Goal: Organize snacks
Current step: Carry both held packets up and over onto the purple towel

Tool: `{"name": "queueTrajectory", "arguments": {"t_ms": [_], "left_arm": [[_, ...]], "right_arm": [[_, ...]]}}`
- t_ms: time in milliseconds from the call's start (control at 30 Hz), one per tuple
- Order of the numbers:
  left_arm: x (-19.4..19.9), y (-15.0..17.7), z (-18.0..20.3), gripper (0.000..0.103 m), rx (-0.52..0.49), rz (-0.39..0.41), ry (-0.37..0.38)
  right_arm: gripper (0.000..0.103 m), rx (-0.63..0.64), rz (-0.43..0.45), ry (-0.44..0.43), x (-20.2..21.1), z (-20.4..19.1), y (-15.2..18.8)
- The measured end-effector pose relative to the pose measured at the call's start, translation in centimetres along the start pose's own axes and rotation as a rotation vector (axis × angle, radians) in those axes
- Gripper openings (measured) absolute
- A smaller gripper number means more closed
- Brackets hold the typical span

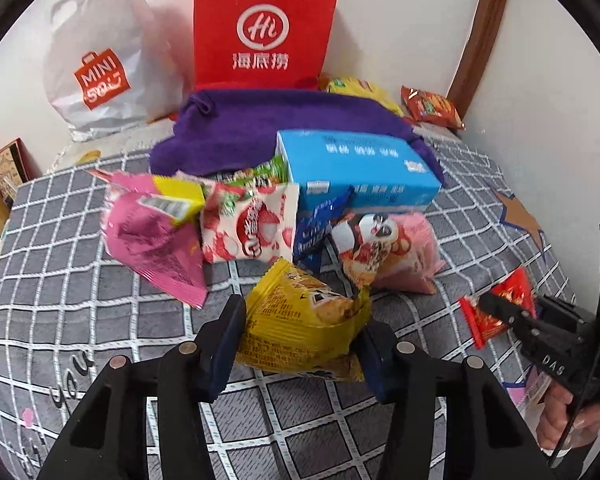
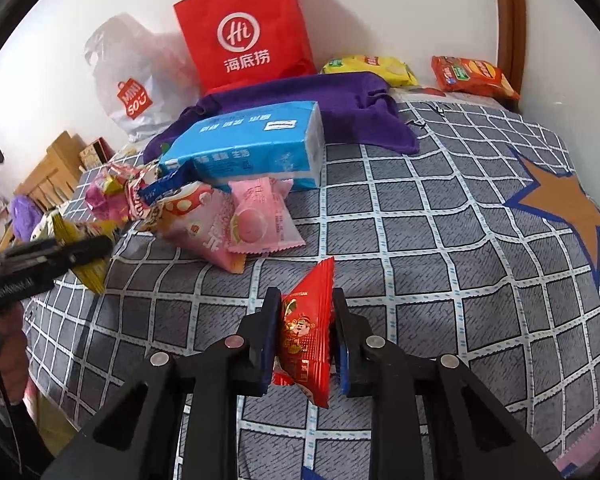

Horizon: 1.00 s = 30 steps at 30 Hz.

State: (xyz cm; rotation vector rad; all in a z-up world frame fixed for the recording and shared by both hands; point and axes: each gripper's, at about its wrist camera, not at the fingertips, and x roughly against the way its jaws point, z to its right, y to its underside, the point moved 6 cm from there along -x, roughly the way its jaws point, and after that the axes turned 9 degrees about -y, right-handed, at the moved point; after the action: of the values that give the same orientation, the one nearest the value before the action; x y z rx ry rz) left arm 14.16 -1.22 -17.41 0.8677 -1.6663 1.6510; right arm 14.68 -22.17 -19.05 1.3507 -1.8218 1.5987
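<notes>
My left gripper (image 1: 304, 312) is shut on a yellow snack packet (image 1: 300, 324) and holds it just above the checked bedspread (image 1: 100, 320). My right gripper (image 2: 306, 300) is shut on a small red snack packet (image 2: 306, 328), also seen in the left wrist view (image 1: 496, 312). A pile of snacks lies ahead: a pink bag (image 1: 152, 240), a lychee packet (image 1: 248, 224), a blue packet (image 1: 316, 224), a penguin packet (image 1: 364, 248) and a pink peach packet (image 2: 256, 220).
A blue tissue box (image 1: 360, 168) lies on a purple towel (image 1: 260, 120). A red paper bag (image 1: 264, 28) and a white plastic bag (image 1: 96, 52) stand against the wall. Yellow (image 2: 372, 66) and orange chip bags (image 2: 472, 76) lie at the far right.
</notes>
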Motion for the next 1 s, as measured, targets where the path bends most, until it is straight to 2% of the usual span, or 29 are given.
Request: {"name": "queueTrajectory", "arguments": {"t_ms": [233,400,600,867,1000], "left_arm": [[2.0,-1.5,0.3,0.050,0.003,0.031,0.014],[2.9,-3.2,1.0,0.050,0.008,0.036,0.059],[3.8,-5.9,2.0,0.050,-0.021,0.075,0.065],[3.6,-10.4,1.7,0.050,-0.016,0.081,0.074],[3.5,-12.8,1.4,0.050,-0.030,0.100,0.054]], "right_arm": [[0.024,0.003,0.036,0.003,1.9,-1.1,-1.7],[0.024,0.029,0.073,0.033,3.2,-2.4,-3.9],[0.024,0.029,0.123,0.049,3.8,-3.0,-7.3],[0.024,0.034,0.137,0.057,3.1,-2.7,-12.8],[0.024,0.062,0.149,0.063,2.7,-2.9,-15.8]]}}
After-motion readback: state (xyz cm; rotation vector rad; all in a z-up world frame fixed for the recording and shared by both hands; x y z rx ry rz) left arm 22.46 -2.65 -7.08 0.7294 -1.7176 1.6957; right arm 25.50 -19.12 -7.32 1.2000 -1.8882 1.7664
